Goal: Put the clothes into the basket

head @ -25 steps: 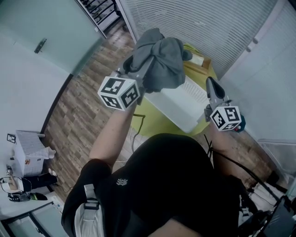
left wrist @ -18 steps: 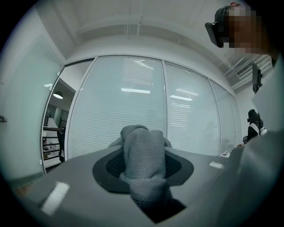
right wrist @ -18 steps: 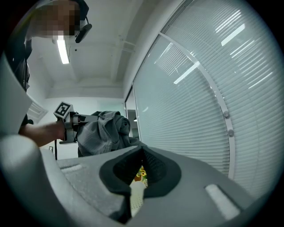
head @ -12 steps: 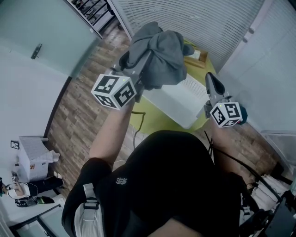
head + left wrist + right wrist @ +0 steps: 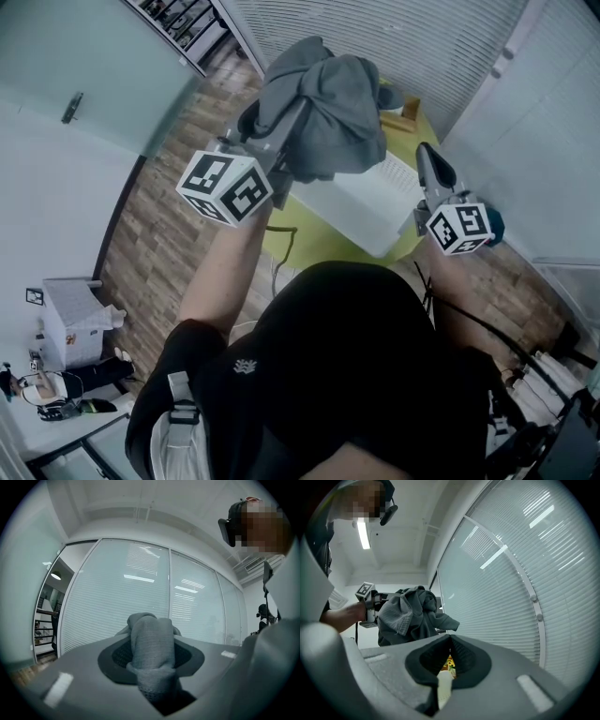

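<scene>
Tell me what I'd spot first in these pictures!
A big crumpled grey cloth is pinched in the left gripper and held up in the air, at the top middle of the head view. Just below it there is a white basket on a yellow-green table. The right gripper, shut and empty, is by the basket's right side.

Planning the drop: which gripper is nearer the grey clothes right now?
Left. The left gripper has its fingers clamped on the grey clothes; the right gripper is off to their right, not touching them.
</scene>
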Available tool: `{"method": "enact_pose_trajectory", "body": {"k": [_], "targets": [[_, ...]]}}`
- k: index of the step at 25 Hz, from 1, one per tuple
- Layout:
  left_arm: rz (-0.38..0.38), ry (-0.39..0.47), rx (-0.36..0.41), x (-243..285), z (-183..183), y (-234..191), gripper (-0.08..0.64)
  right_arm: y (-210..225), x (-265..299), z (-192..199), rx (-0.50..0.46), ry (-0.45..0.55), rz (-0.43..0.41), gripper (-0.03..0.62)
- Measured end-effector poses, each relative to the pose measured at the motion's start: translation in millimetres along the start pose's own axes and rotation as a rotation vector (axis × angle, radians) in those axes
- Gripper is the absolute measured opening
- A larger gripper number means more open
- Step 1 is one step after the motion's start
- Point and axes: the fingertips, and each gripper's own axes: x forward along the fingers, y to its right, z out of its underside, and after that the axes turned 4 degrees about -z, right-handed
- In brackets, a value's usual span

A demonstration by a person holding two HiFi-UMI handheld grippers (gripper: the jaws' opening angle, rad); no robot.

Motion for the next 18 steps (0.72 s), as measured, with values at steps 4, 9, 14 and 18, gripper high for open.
{"method": "enact_pose_trajectory", "body": {"k": [4, 9, 14, 18], "targets": [[-0.002, -0.008, -0.01, -1, 3, -2, 0.163, 2, 1, 1, 0.004, -0.003, 0.004, 0.002], [0.008, -0.034, -0.025, -4, 17, 0, 0.161, 3, 1, 6, 0.009, -0.011, 0.004, 0.002], [0.013, -0.069, -0.044, -8, 38, 2, 0.161, 1, 2, 10, 0.01, -0.027, 0.003, 0.002], [0.006, -0.103, -0.019, -8, 57, 3, 0.162, 4, 1, 15, 0.015, -0.039, 0.006, 0.002]]}}
